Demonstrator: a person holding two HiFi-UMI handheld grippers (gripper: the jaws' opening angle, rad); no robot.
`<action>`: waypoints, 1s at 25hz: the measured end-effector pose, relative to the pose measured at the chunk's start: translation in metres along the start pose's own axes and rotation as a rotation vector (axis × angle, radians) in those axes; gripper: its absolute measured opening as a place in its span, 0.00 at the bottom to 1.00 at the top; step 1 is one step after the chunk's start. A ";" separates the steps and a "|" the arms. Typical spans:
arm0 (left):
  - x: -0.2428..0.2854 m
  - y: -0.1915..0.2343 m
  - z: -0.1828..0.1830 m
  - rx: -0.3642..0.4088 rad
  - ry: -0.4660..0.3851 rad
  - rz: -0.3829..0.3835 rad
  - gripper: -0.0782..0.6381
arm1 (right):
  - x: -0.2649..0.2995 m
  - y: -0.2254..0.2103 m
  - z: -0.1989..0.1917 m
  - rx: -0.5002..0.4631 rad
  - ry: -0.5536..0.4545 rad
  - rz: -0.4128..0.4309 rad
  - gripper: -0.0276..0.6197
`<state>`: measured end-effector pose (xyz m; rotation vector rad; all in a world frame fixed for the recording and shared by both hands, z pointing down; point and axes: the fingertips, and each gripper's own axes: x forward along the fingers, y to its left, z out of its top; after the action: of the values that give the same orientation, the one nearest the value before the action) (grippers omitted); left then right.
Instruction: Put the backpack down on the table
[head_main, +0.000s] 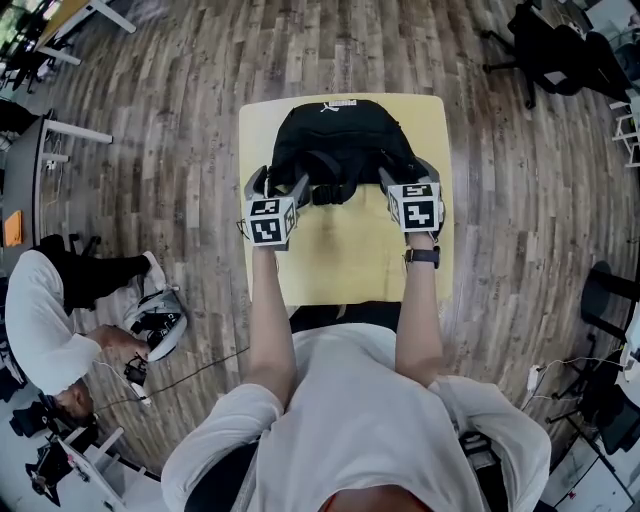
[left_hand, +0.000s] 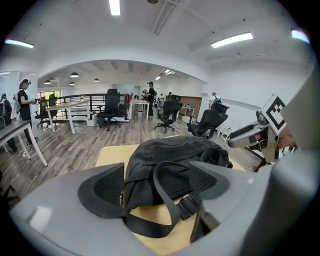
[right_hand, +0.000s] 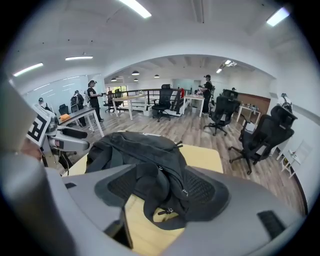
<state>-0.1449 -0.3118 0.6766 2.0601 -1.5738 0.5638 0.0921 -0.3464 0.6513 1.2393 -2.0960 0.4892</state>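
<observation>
**A:** So, starting nearest, what's in the lower middle of the frame?

**B:** Bare yellow surface (head_main: 345, 262). Just beyond it, the left gripper (head_main: 281, 181) and the right gripper (head_main: 407, 172) are side by side at the near edge of the backpack (head_main: 340, 140).

**A:** Pinching it?

**B:** No. Both have their jaws spread wide. A strap (left_hand: 165, 200) loops through the left gripper's gap, and a dark fold of the bag shows between the right gripper's pads, but neither pair presses on anything.

**A:** And the backpack?

**B:** It's slumped on the far half of the surface. Its longer side runs left to right across the frame, with the straps toward the bottom and the white logo (head_main: 340, 104) at the far edge.
</observation>
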 end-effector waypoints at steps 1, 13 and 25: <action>-0.004 -0.004 0.004 0.003 -0.010 -0.010 0.68 | -0.004 0.002 0.004 -0.002 -0.013 -0.003 0.49; -0.070 -0.027 0.094 0.010 -0.273 -0.007 0.54 | -0.072 0.023 0.068 -0.037 -0.224 -0.085 0.37; -0.127 -0.028 0.149 0.003 -0.421 0.070 0.24 | -0.140 0.047 0.138 -0.043 -0.462 -0.140 0.15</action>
<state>-0.1447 -0.2975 0.4796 2.2356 -1.8804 0.1569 0.0526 -0.3183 0.4551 1.5760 -2.3516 0.0962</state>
